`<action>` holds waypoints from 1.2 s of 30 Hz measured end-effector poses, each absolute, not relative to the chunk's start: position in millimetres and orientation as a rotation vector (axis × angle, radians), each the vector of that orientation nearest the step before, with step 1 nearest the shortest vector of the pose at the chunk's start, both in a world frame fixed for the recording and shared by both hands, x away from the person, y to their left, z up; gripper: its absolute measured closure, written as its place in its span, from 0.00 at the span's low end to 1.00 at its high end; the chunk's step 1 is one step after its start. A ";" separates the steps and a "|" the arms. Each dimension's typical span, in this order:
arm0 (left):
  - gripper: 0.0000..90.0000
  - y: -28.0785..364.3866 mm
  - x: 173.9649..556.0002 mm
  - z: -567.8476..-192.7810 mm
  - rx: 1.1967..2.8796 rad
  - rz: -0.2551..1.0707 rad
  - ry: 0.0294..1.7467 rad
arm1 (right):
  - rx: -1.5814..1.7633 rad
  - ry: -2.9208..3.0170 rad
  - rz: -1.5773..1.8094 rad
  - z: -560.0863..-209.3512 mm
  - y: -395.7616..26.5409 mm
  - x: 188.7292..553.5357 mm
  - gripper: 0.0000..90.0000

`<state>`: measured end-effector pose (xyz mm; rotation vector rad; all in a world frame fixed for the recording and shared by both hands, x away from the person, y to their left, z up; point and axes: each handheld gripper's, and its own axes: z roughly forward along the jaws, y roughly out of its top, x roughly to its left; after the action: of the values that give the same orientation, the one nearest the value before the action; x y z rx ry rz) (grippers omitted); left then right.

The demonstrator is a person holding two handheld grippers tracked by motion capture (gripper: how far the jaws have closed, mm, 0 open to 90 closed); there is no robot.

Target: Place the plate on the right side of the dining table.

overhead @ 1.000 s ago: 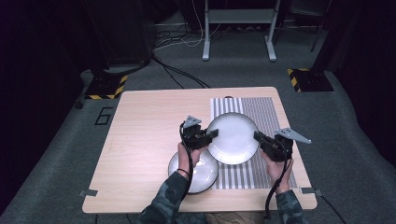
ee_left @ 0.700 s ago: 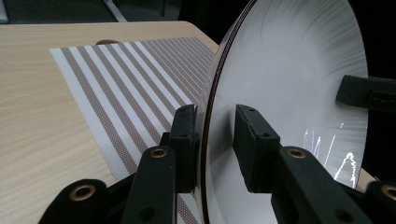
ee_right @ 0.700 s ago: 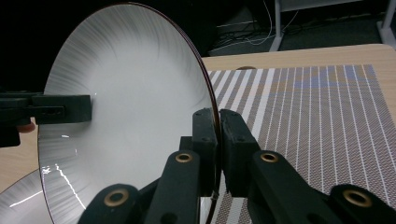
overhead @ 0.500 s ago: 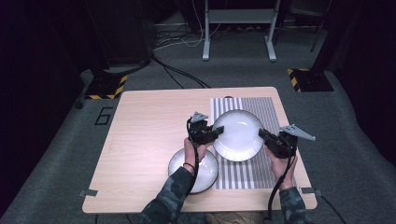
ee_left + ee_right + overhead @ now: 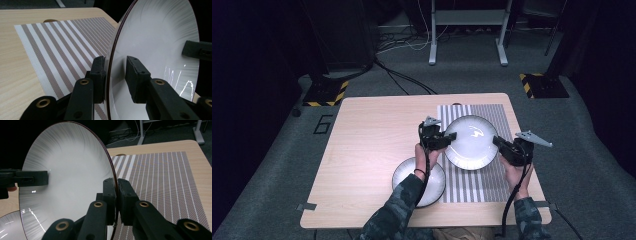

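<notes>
1. Starting nearest: second plate (image 5: 418, 181) is seen flat on the table (image 5: 362, 150) at about 6 o'clock, half on the striped placemat (image 5: 482, 180), partly hidden under the left forearm.
2. Left gripper (image 5: 435, 137) is placed at 9 o'clock of the white plate (image 5: 471, 141); in the left gripper view one jaw is against the rim (image 5: 110, 62), the other is seen apart from the inner face, so the grip is judged narrow but not fully closed.
3. Right gripper (image 5: 511, 149) is placed at 4 o'clock of the plate; in the right gripper view its jaws are clamped tight on the rim (image 5: 115, 180).
4. Plate is held off the mat, tilted, between both tools.
5. Risk judged: looser left grip could let the smooth rim slide, tipping the plate onto the mat or the plate below.
6. Uneven hand motion could twist the plate out of the right pinch.
7. Farther out, at 12 o'clock, a metal stand (image 5: 467, 30) and floor cables (image 5: 402, 80) are noted.
</notes>
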<state>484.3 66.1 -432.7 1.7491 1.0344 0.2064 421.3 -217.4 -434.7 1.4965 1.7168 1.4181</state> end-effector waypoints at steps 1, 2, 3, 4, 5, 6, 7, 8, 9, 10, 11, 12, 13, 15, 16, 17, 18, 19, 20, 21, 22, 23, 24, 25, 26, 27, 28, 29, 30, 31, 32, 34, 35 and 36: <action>0.76 65.2 485.1 -432.8 1.753 0.205 1.034 | 1.496 1.717 1.418 -434.7 -217.4 421.3 0.94; 0.76 63.7 486.4 -433.4 1.751 0.200 1.037 | 1.496 1.715 1.419 -435.2 -218.1 422.1 0.94; 0.76 63.1 487.5 -433.8 1.754 0.203 1.039 | 1.500 1.714 1.416 -435.9 -219.4 423.2 0.94; 0.76 62.8 488.9 -434.5 1.760 0.199 1.036 | 1.501 1.716 1.415 -436.3 -220.2 424.3 0.94; 0.76 62.1 490.3 -435.1 1.762 0.198 1.039 | 1.506 1.714 1.411 -437.1 -221.1 426.2 0.94; 0.76 61.6 491.3 -435.6 1.761 0.195 1.042 | 1.507 1.717 1.409 -437.5 -221.5 427.1 0.95; 0.76 61.1 492.3 -435.8 1.766 0.191 1.045 | 1.507 1.717 1.409 -437.5 -221.5 427.1 0.95; 0.76 59.9 493.6 -436.2 1.763 0.194 1.047 | 1.508 1.716 1.408 -438.0 -222.0 428.2 0.94; 0.76 59.0 495.4 -436.6 1.768 0.196 1.043 | 1.512 1.715 1.406 -438.5 -222.5 429.2 0.94; 0.76 57.3 497.5 -437.1 1.768 0.195 1.041 | 1.516 1.711 1.404 -439.1 -224.3 431.7 0.94; 0.76 57.3 497.5 -437.1 1.768 0.195 1.041 | 1.516 1.711 1.404 -439.1 -224.3 431.7 0.94; 0.76 56.0 498.6 -437.3 1.771 0.193 1.047 | 1.520 1.710 1.404 -439.1 -224.8 432.3 0.94; 0.76 55.3 499.8 -437.5 1.773 0.189 1.048 | 1.523 1.708 1.400 -439.2 -225.7 433.4 0.94; 0.76 53.3 502.1 -438.2 1.772 0.188 1.052 | 1.523 1.708 1.396 -439.4 -226.9 434.8 0.94; 0.76 52.7 502.8 -438.5 1.771 0.185 1.051 | 1.526 1.707 1.391 -439.6 -227.6 435.9 0.94; 0.76 51.7 504.0 -439.1 1.776 0.186 1.052 | 1.530 1.706 1.390 -439.7 -228.0 436.5 0.94; 0.76 50.9 504.8 -439.6 1.773 0.184 1.053 | 1.535 1.705 1.388 -440.0 -228.7 437.6 0.94; 0.76 50.2 505.5 -440.1 1.775 0.183 1.056 | 1.532 1.707 1.385 -440.4 -229.4 438.5 0.94; 0.76 49.5 506.6 -440.7 1.775 0.181 1.059 | 1.537 1.705 1.384 -440.9 -229.8 439.5 0.94; 0.76 49.3 507.5 -441.2 1.778 0.181 1.059 | 1.538 1.707 1.382 -441.5 -230.3 440.5 0.94; 0.75 48.1 509.9 -442.1 1.786 0.175 1.064 | 1.544 1.707 1.378 -442.7 -231.0 442.6 0.94; 0.75 48.1 509.9 -442.1 1.786 0.175 1.064 | 1.544 1.707 1.378 -442.7 -231.0 442.6 0.94; 0.75 47.5 511.7 -442.8 1.788 0.179 1.065 | 1.552 1.708 1.378 -444.2 -231.9 445.0 0.94; 0.75 47.0 512.5 -443.2 1.788 0.179 1.064 | 1.552 1.708 1.378 -444.2 -231.9 445.0 0.94; 0.75 46.2 513.4 -443.8 1.785 0.180 1.068 | 1.553 1.705 1.376 -445.4 -232.6 446.9 0.94; 0.75 45.5 514.3 -444.3 1.792 0.177 1.068 | 1.553 1.705 1.376 -445.4 -232.6 446.9 0.94; 0.75 44.3 515.6 -445.0 1.794 0.176 1.072 | 1.565 1.703 1.372 -446.8 -233.9 449.1 0.94; 0.75 43.0 516.3 -445.4 1.791 0.174 1.078 | 1.566 1.704 1.372 -447.6 -234.8 450.0 0.94; 0.75 42.1 517.6 -446.0 1.796 0.176 1.073 | 1.569 1.705 1.371 -448.4 -235.7 451.1 0.94; 0.75 41.4 518.5 -446.3 1.799 0.178 1.075 | 1.569 1.705 1.371 -448.4 -235.7 451.1 0.94; 0.75 39.5 519.7 -446.9 1.798 0.180 1.077 | 1.571 1.705 1.371 -449.1 -236.5 451.9 0.94; 0.75 37.9 521.9 -447.5 1.806 0.183 1.076 | 1.579 1.704 1.365 -450.7 -238.1 454.2 0.94; 0.75 36.6 523.0 -448.3 1.803 0.181 1.080 | 1.589 1.698 1.364 -452.0 -239.2 455.9 0.94; 0.75 36.0 523.8 -449.0 1.804 0.180 1.081 | 1.589 1.698 1.364 -452.0 -239.2 455.9 0.94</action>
<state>523.8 36.0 -449.0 1.8038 1.0810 0.1805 455.9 -239.2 -452.0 1.5890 1.6985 1.3640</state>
